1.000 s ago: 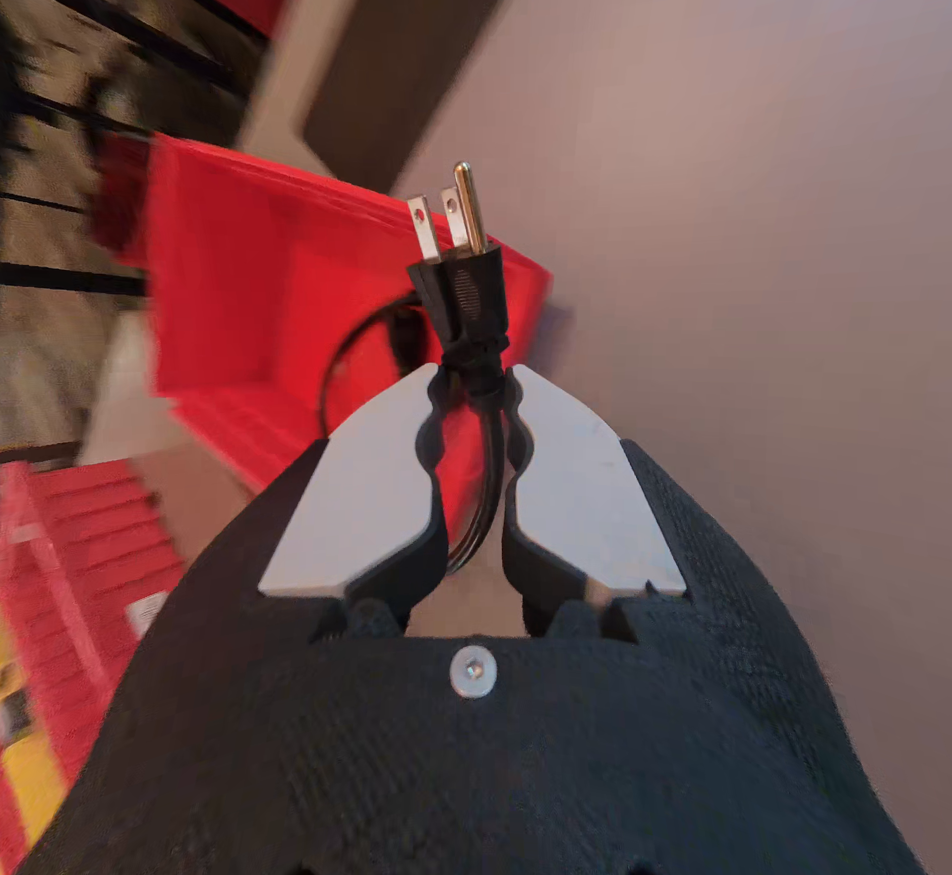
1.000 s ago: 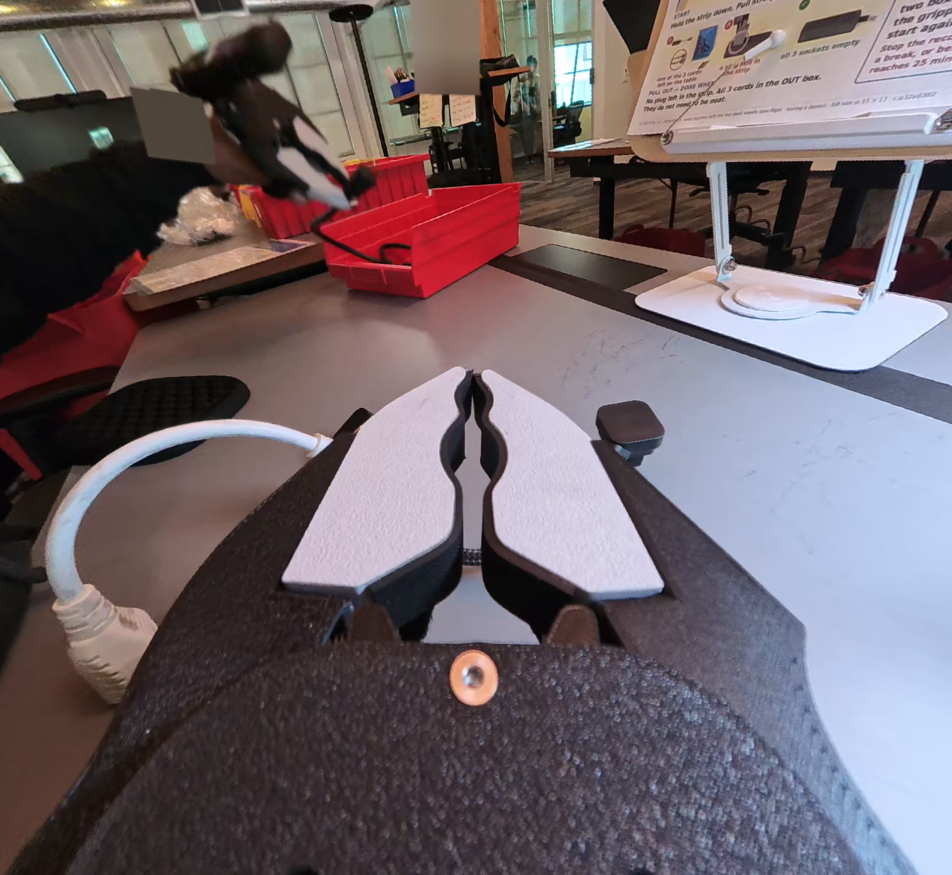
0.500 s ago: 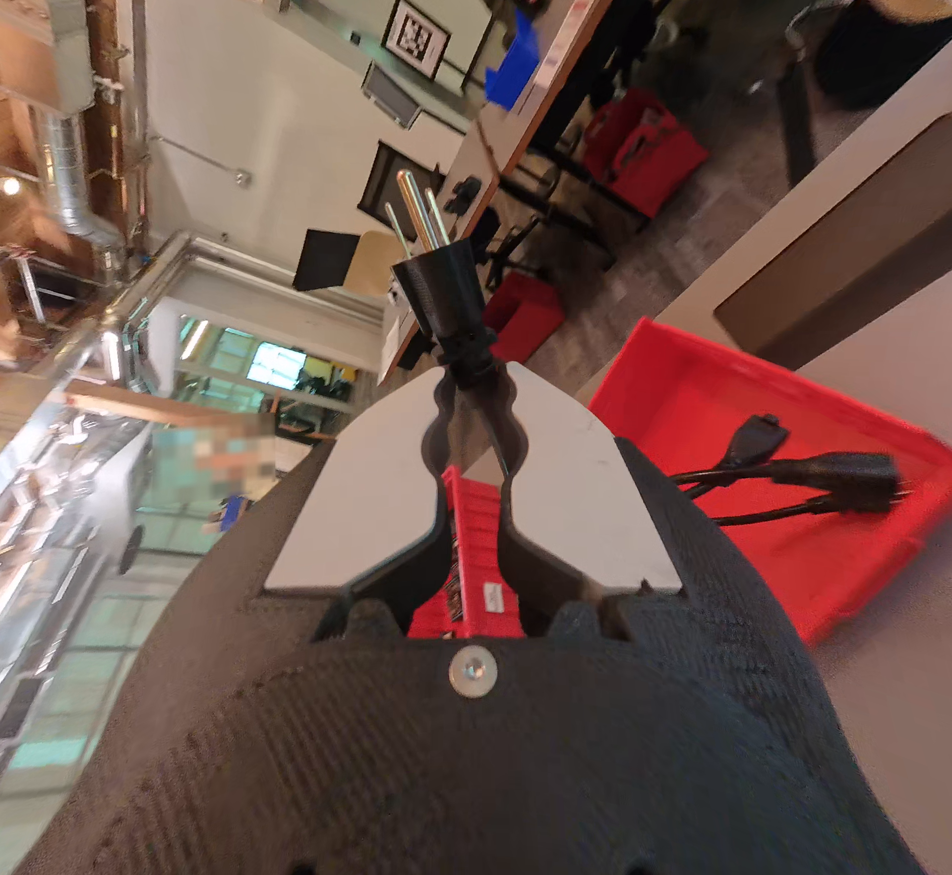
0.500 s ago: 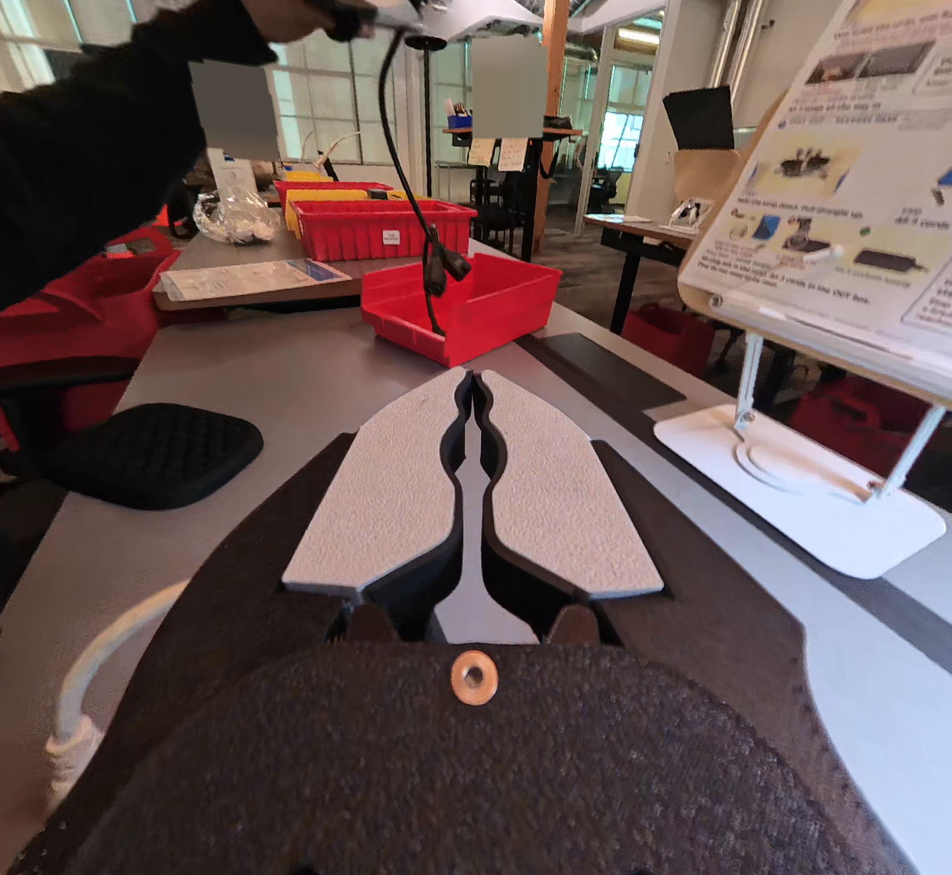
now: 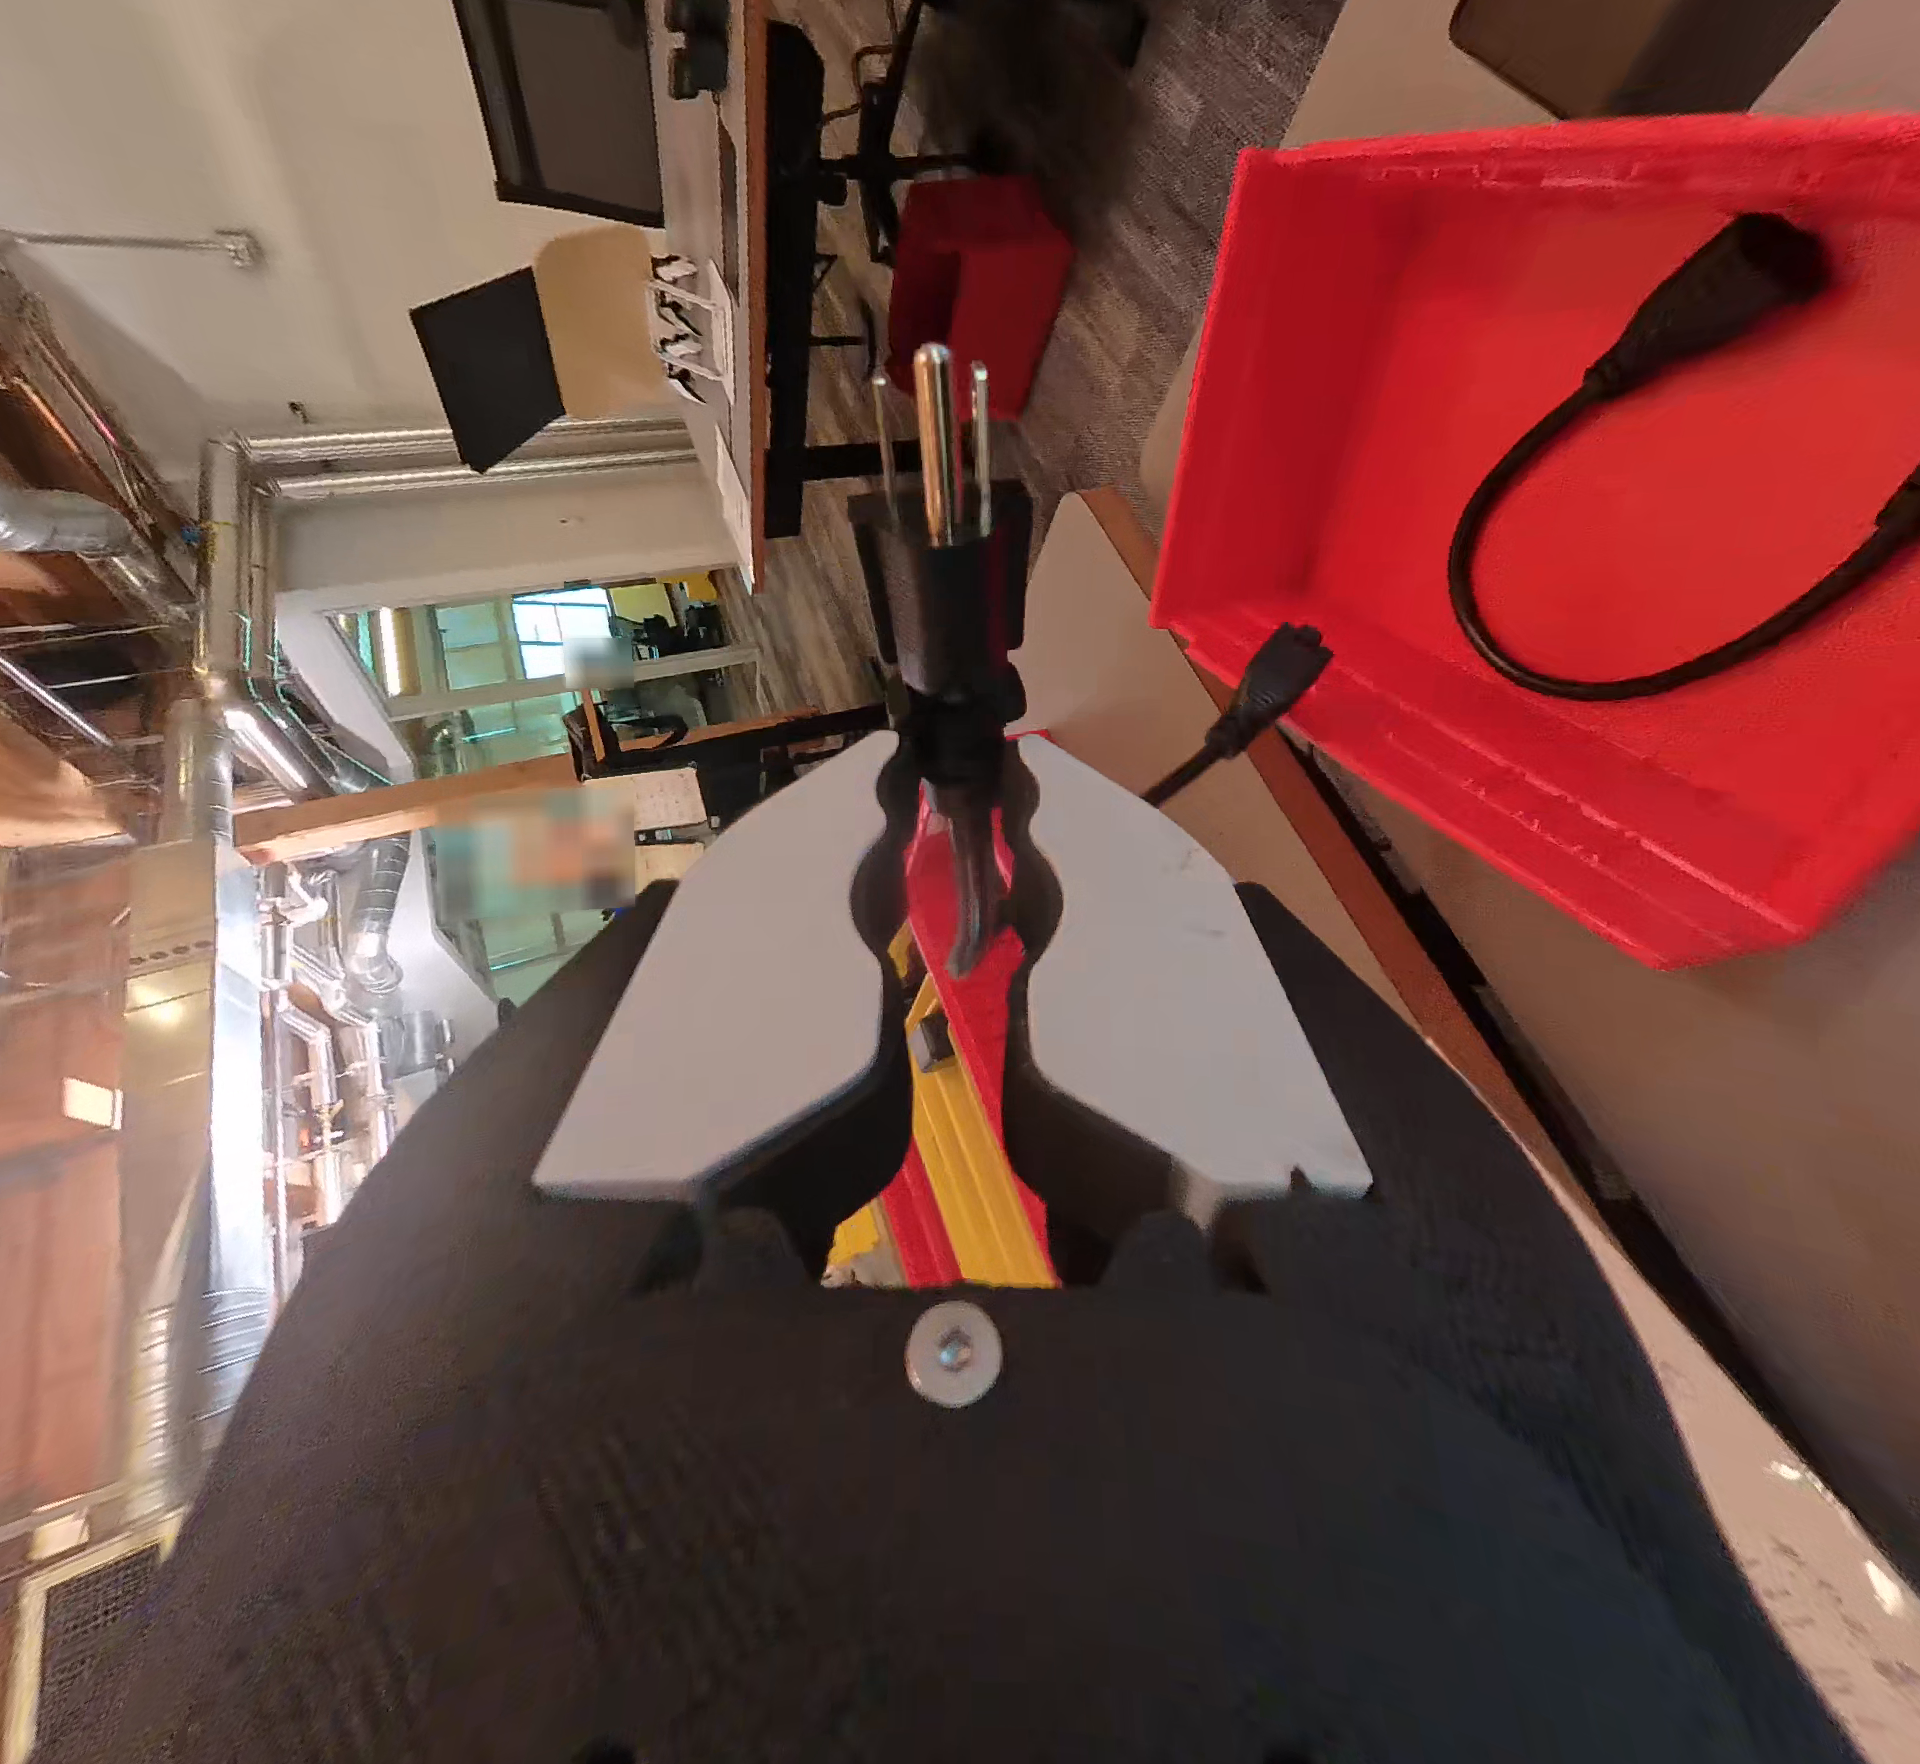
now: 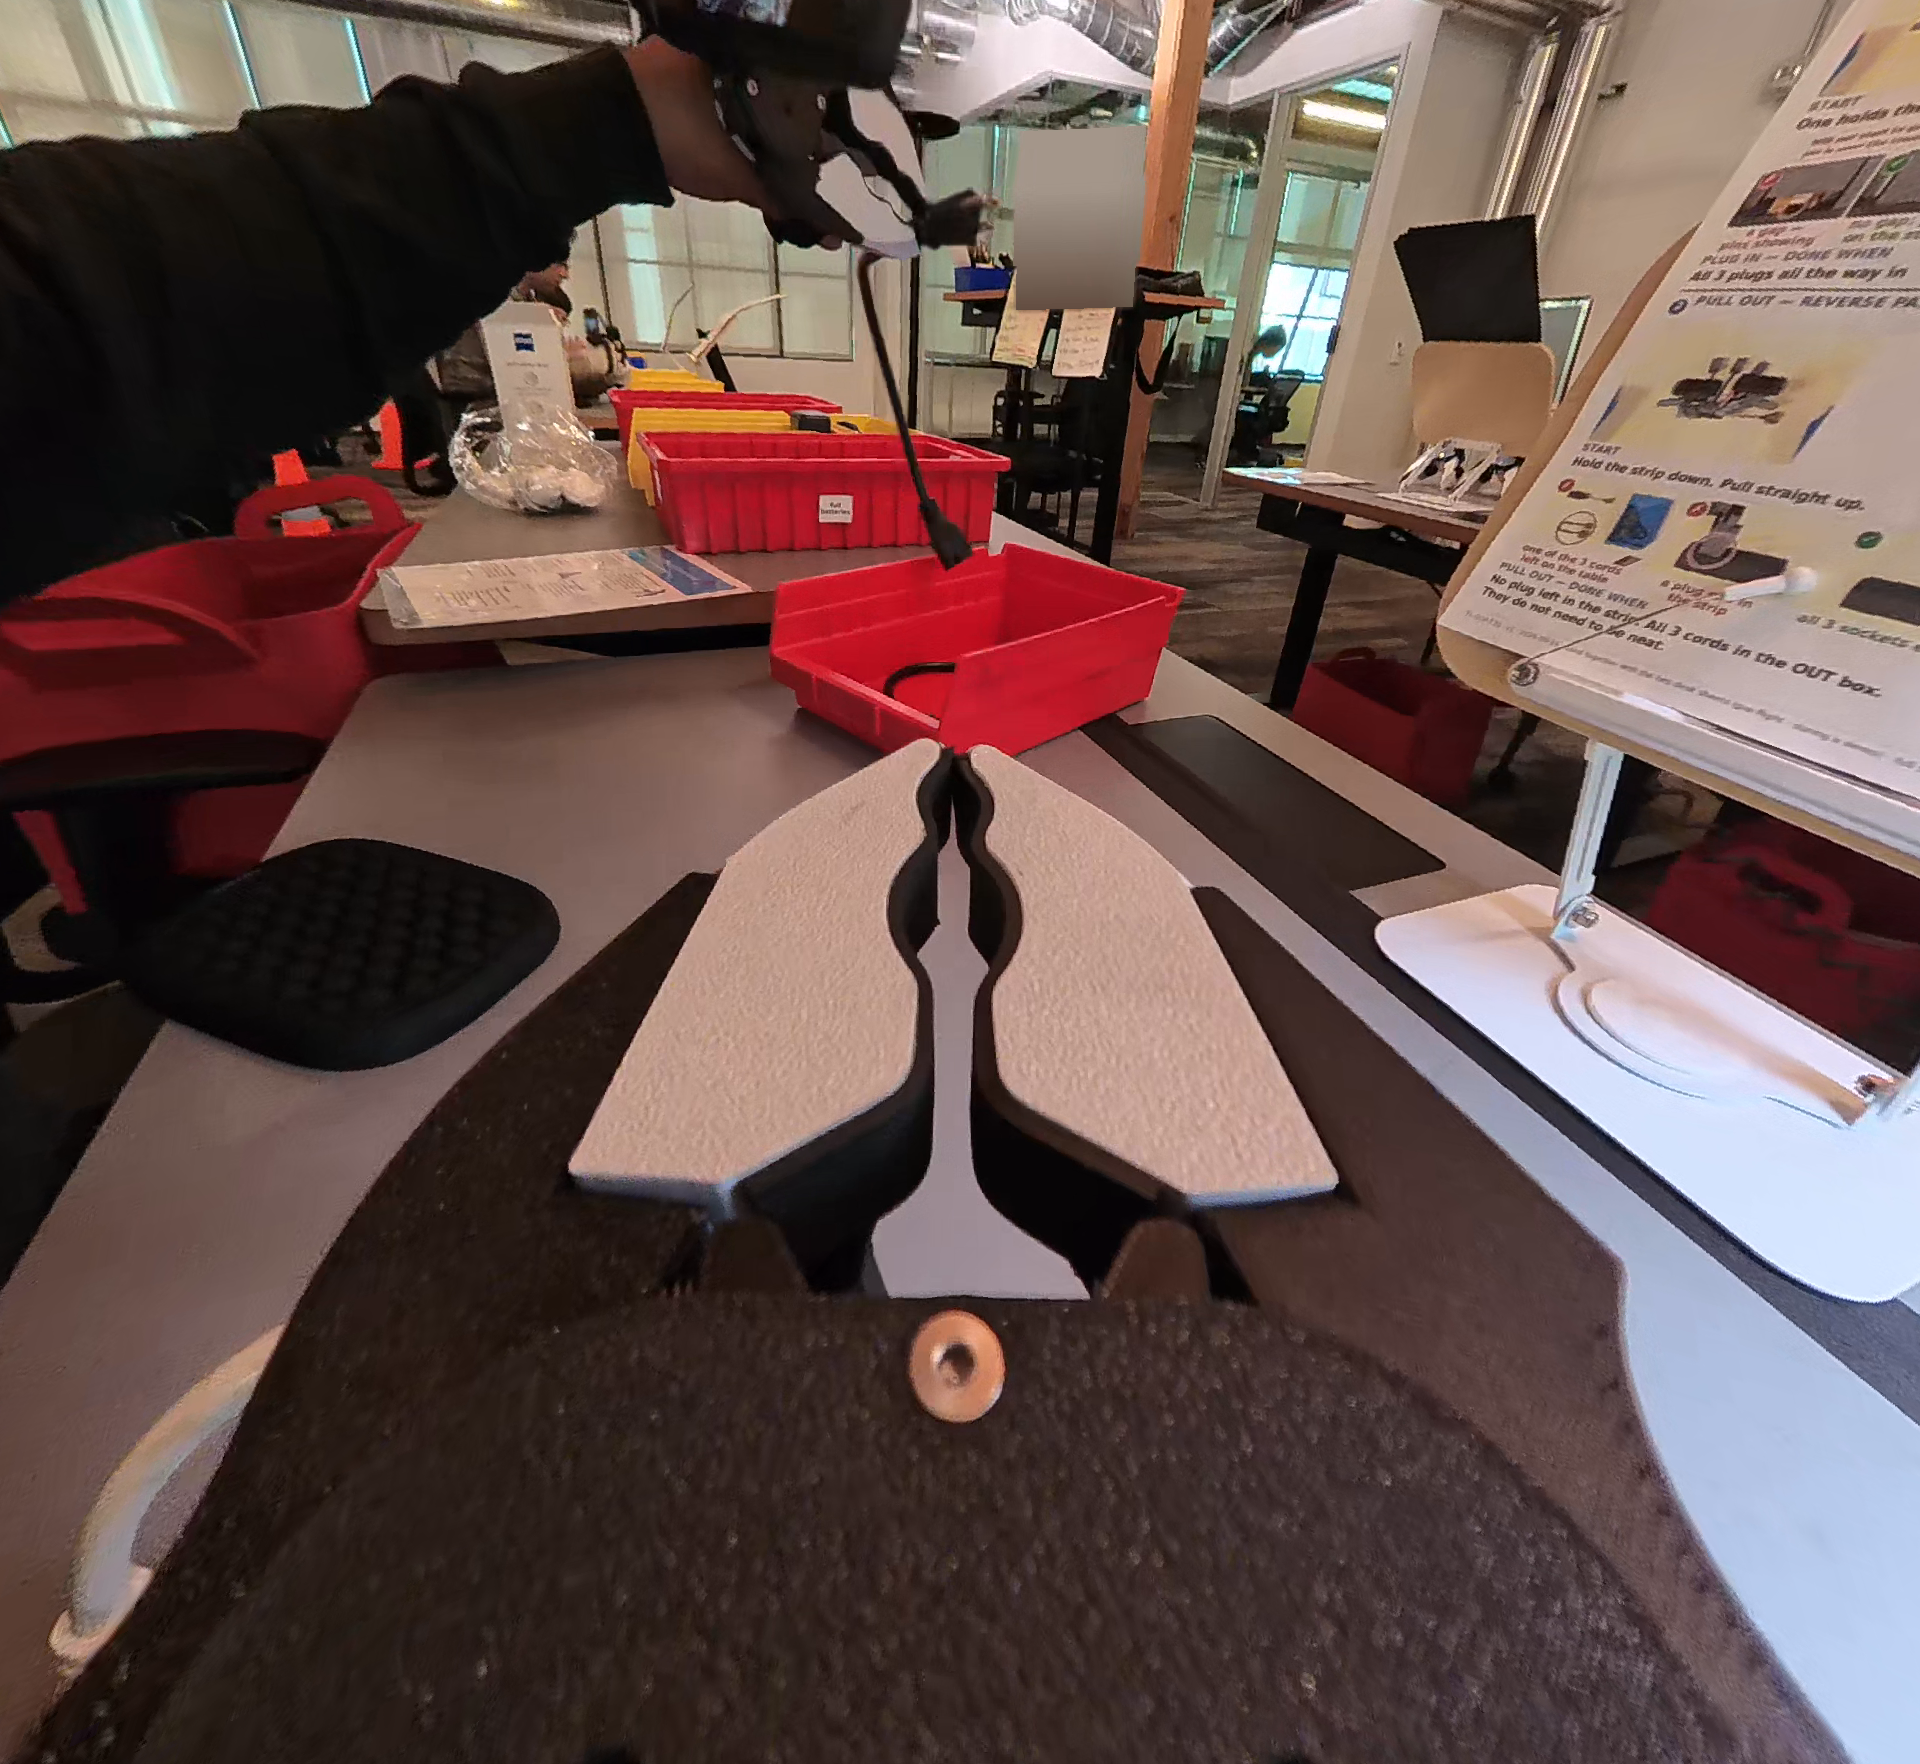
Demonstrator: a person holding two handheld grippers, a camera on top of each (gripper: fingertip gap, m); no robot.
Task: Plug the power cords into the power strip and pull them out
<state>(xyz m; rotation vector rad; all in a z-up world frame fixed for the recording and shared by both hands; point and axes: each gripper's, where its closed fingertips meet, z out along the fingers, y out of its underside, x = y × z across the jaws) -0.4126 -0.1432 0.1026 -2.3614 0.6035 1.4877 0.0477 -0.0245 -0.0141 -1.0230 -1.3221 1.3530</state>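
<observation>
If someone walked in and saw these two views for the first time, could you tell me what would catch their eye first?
Probably the black three-prong plug gripped in the left gripper, held high in the air with its cord's far end dangling over the red bin on the grey table. Next, another black cord lying inside that bin, and the right gripper, shut on nothing, low over the table.

Left wrist cam is rolled sideways and held high, looking along its gripper (image 5: 958,769) out across the room, with the red bin (image 5: 1351,426) off to the right below it. Right wrist cam sits low, close over the table (image 6: 582,779), level, facing forward past its own gripper (image 6: 956,764). Both catch that same bin (image 6: 1070,644), and the right cam also sees the left gripper (image 6: 894,228) up in the air above it.
</observation>
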